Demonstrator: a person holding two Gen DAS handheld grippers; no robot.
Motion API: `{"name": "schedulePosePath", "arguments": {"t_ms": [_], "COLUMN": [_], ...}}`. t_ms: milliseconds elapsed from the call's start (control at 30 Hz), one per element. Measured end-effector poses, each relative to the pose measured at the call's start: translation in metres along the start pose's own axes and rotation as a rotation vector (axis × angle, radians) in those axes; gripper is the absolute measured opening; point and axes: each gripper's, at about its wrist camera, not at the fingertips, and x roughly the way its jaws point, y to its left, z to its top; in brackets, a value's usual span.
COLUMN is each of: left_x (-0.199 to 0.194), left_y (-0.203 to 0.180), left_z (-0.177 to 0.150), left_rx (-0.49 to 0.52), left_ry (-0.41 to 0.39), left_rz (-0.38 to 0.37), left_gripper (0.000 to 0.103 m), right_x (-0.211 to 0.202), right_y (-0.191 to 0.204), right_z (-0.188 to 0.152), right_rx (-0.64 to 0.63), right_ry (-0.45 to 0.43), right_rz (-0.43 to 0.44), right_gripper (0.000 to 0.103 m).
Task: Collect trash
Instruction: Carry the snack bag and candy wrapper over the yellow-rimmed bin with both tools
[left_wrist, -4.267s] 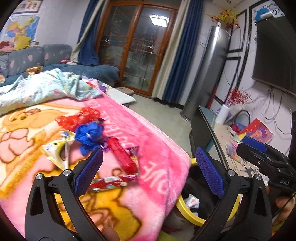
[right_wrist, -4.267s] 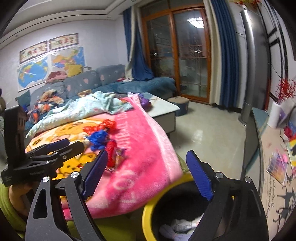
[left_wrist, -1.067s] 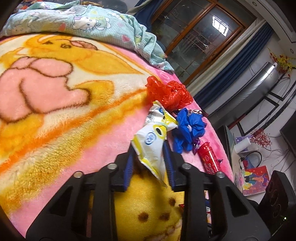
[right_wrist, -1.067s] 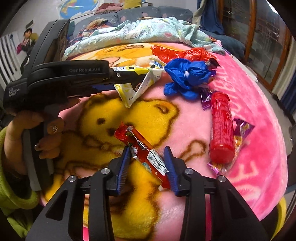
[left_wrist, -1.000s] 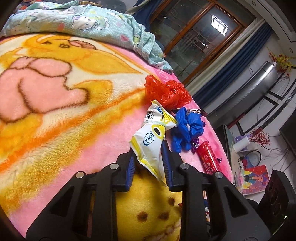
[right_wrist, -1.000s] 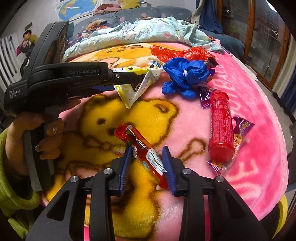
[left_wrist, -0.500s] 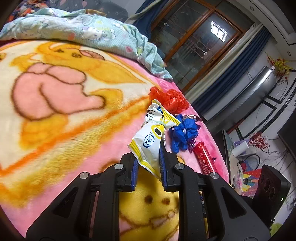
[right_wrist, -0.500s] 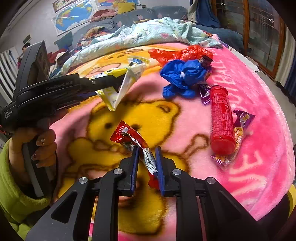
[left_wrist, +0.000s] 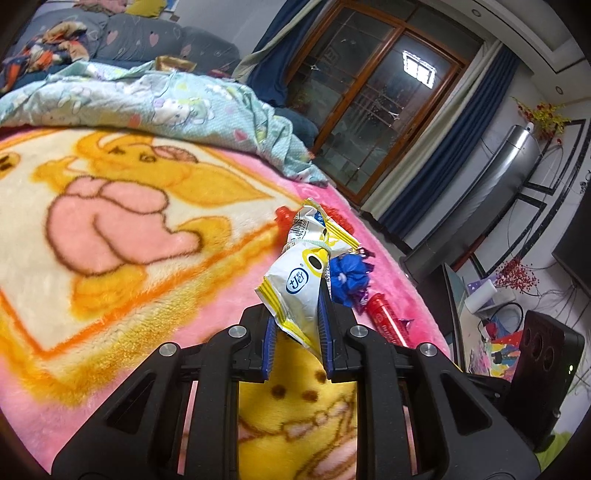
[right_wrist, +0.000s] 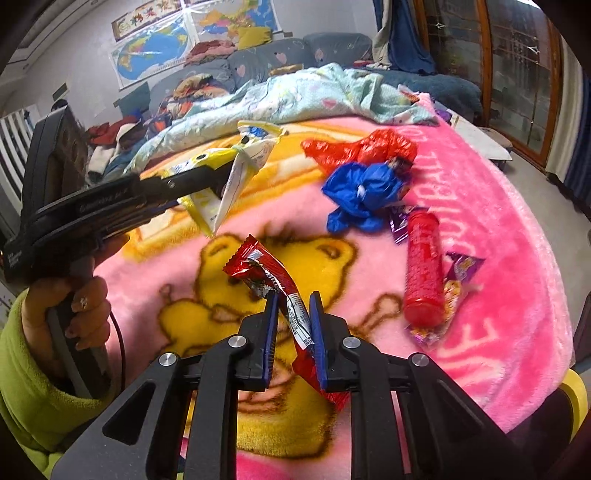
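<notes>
My left gripper (left_wrist: 295, 314) is shut on a white and yellow snack bag (left_wrist: 303, 280) and holds it above the pink blanket (left_wrist: 129, 258). It also shows in the right wrist view (right_wrist: 236, 173). My right gripper (right_wrist: 293, 314) is shut on a red candy wrapper (right_wrist: 273, 284), lifted off the blanket (right_wrist: 498, 229). On the blanket lie a crumpled blue bag (right_wrist: 364, 195), a red plastic bag (right_wrist: 362, 147), a red tube (right_wrist: 423, 273) and a purple wrapper (right_wrist: 454, 291).
A pale green quilt (right_wrist: 295, 96) is heaped at the far side of the blanket. A yellow bin rim (right_wrist: 576, 395) shows at the blanket's right edge. A sofa (right_wrist: 258, 55), glass doors (left_wrist: 369, 103) and a TV stand (left_wrist: 480, 295) lie beyond.
Both grippers went from open near the bin to shut on trash. In the last second both have lifted their wrappers up off the blanket.
</notes>
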Motion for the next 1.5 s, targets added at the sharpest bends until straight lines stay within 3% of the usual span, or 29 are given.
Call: {"name": "schedulePosePath", "arguments": {"t_ms": [733,1500], "left_x": [-0.015,-0.008], "left_y": [-0.052,-0.105], "left_z": [-0.009,-0.035], "left_rx": [0.121,0.254], "left_ry": [-0.02,0.032], "left_rz": [-0.061,-0.15], "left_gripper": [0.014,0.014], "right_x": [-0.057,-0.106], "right_y": [-0.024,-0.064], "right_z": [0.017,0.002], "right_rx": [0.069,0.194], "right_ry": [-0.174,-0.282], "right_rz": [-0.078,-0.172], "right_gripper": [0.016,0.016]}}
